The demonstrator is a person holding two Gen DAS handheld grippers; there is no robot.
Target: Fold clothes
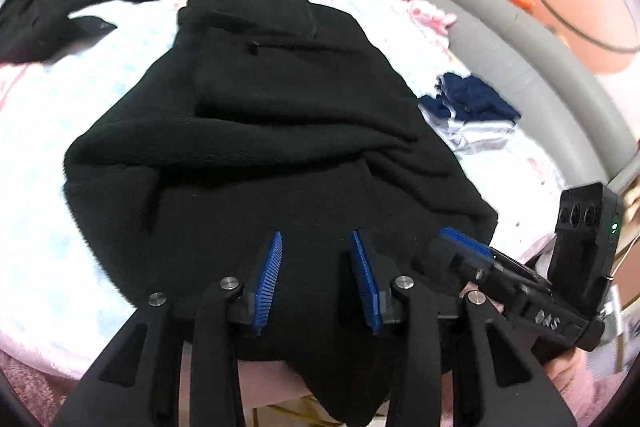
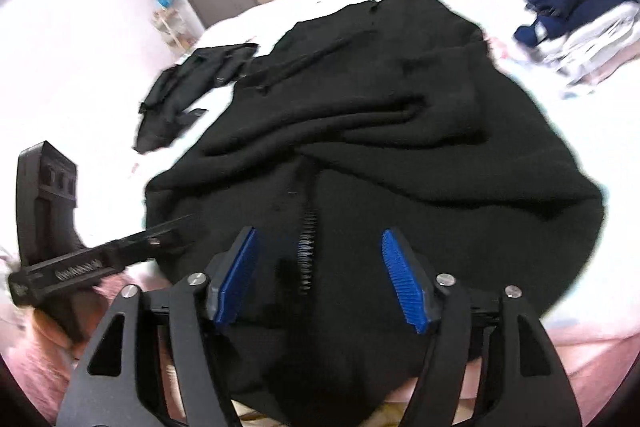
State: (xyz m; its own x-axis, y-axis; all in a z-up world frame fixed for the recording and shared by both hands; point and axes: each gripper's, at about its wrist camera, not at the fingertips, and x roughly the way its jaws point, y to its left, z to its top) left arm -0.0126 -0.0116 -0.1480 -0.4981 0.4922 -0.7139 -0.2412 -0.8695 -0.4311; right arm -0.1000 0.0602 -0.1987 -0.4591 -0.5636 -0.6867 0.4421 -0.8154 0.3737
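Fleece garment (image 1: 280, 131) lies spread beneath both grippers' parted fingers (image 1: 267, 279).

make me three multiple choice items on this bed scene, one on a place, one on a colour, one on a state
1. Where is the folded pile relative to the big fleece in the left wrist view?
A. on top of it
B. to its right, on the bed
C. under it

2. What colour are the pads on the fingers?
A. red
B. green
C. blue

3. How does the right gripper stand?
A. open over the zipper
B. shut on a sleeve
C. shut on the pile

Key:
1 B, the pile lies apart from the fleece, toward the grey bed edge.
2 C, ribbed blue strips line each finger.
3 A, the fingers stand wide apart with zipper teeth showing between them.
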